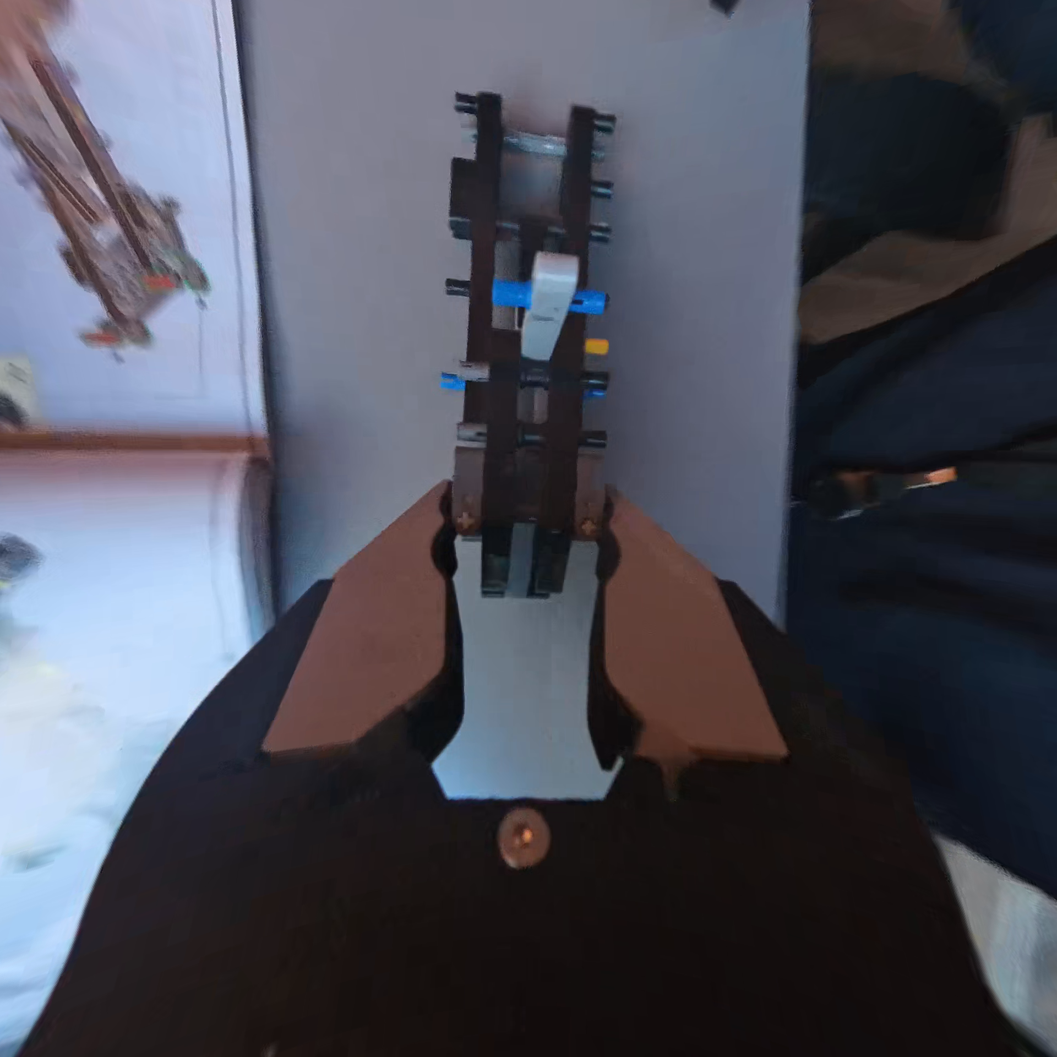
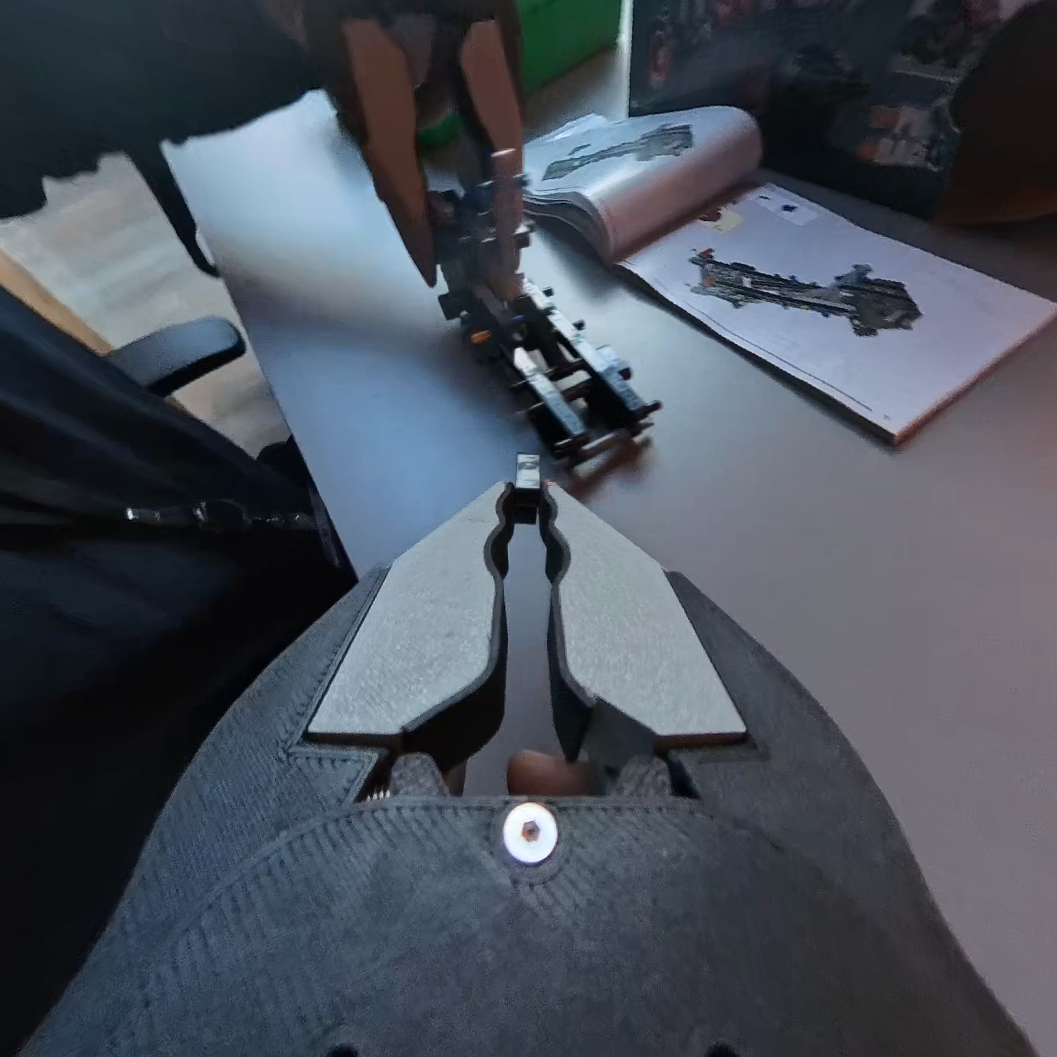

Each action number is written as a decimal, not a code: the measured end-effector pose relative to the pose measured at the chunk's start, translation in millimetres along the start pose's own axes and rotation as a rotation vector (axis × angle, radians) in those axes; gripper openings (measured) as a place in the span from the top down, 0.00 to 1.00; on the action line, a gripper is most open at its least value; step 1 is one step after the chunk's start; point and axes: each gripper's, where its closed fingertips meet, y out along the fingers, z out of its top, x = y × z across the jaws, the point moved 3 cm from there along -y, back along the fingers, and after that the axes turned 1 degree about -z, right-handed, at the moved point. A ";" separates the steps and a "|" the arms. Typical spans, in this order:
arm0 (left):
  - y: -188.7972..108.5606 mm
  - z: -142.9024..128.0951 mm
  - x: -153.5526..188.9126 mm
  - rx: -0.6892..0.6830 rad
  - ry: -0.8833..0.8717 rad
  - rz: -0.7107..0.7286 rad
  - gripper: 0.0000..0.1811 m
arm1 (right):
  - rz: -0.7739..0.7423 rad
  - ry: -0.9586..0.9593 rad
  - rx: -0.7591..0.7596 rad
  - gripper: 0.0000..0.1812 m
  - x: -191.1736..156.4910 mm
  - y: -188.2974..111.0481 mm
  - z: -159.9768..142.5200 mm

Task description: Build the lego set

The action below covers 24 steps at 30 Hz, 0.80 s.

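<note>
Over grey table (image 2: 743, 572), left tongs (image 1: 527, 515) clamp frame (image 1: 529, 320); right tongs (image 2: 526, 503) pinch brick (image 2: 527, 472).

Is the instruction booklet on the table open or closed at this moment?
Open. The instruction booklet lies spread on the table: one page flat with a printed model picture, the other pages curled up in a thick bundle behind it.

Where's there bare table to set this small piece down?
Bare table lies right of the right gripper, below the open manual. Another strip runs left of the lego frame, toward the table edge. Around the frame and left gripper is crowded.
</note>
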 end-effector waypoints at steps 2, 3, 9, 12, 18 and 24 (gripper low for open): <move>-4.4 4.7 18.5 0.050 -0.237 -0.271 0.76 | 0.035 -0.052 -0.030 0.97 -4.8 3.8 7.0; -8.2 9.8 26.8 0.103 -0.373 -0.436 0.76 | 0.054 -0.072 -0.042 0.97 -6.1 7.0 10.5; -1.5 -16.1 2.6 0.167 -0.726 -0.611 0.66 | 0.216 -0.011 -0.065 0.98 -3.4 30.0 25.3; -6.4 -20.0 -10.0 0.234 -0.698 -0.503 0.67 | 0.239 0.059 -0.060 0.98 6.2 31.4 27.3; -40.4 -8.8 -23.8 0.342 -0.497 -0.148 0.61 | 0.268 0.099 -0.012 0.98 6.2 13.9 39.2; -27.8 41.2 19.5 0.364 -0.169 0.014 0.66 | 0.272 0.134 -0.032 0.98 11.9 17.1 50.6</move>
